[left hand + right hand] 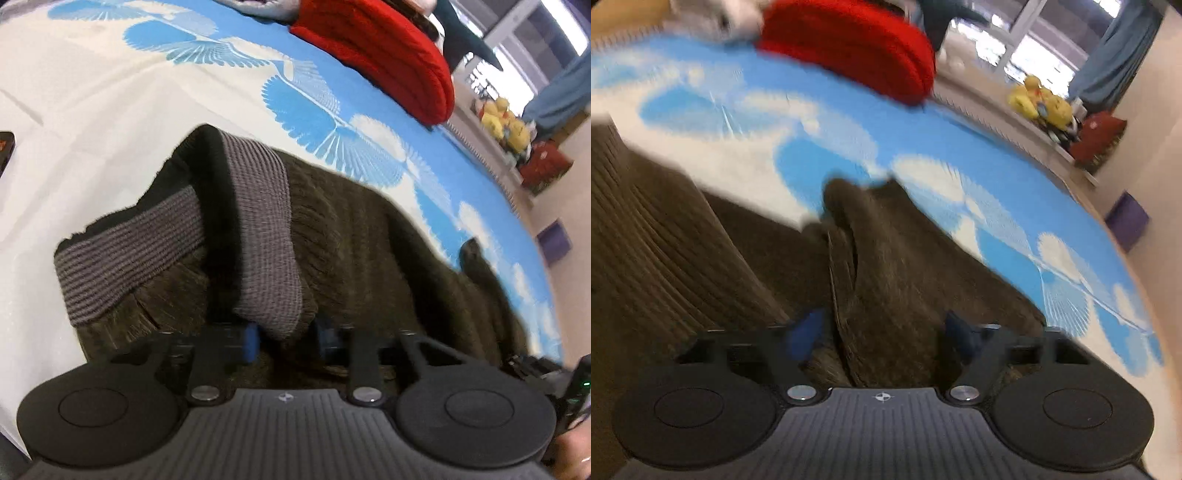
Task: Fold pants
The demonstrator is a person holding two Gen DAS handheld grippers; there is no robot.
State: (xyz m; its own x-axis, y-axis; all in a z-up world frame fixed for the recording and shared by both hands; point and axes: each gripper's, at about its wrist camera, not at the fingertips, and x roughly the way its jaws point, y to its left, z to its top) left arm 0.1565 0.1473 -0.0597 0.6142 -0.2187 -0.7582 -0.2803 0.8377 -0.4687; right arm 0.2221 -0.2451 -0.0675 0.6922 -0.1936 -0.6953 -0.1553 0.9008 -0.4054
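While the pants (362, 236) are lying bunched across the middle of the frame on the bed (92, 110), the left hand-held gripper (288, 334) is pinching their grey waistband (264, 236) and the right hand-held gripper (882, 332) is clamping a leg fold, so folding is seemingly only beginning.

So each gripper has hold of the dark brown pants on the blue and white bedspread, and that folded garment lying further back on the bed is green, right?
Nearly. The folded garment at the back of the bedspread is red, not green; the left wrist view shows it clearly. The rest holds: the left gripper pinches the grey waistband of the pants, and the right gripper has brown fabric between its fingers.
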